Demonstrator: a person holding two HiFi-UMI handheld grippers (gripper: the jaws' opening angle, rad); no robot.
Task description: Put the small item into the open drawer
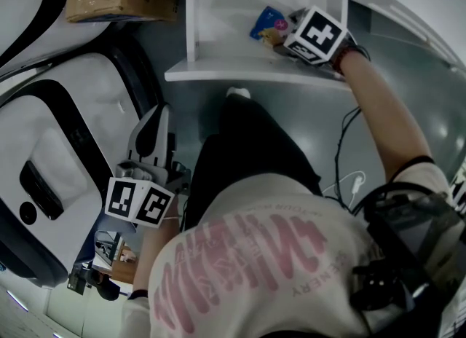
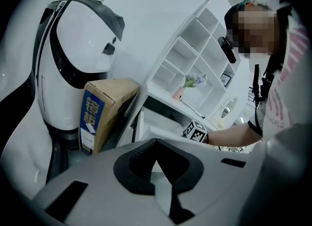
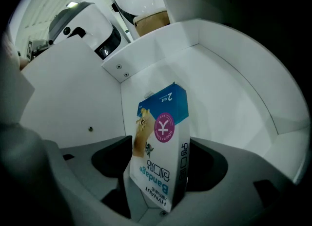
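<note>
One arm (image 1: 382, 114) outstretched; bandage box (image 3: 161, 142) apparently inside drawer (image 3: 234, 88)

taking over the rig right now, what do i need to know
Left hand-held gripper: jaws together, empty, held low and away from the drawer.
Right hand-held gripper: shut on the small blue and white cardboard bandage box, reaching into the open white drawer.
Done: the box is grasped and sits within the drawer's walls.
Left: set it on the drawer floor, open the jaws, pull the gripper out. Whether the box already touches the floor cannot be told.
</note>
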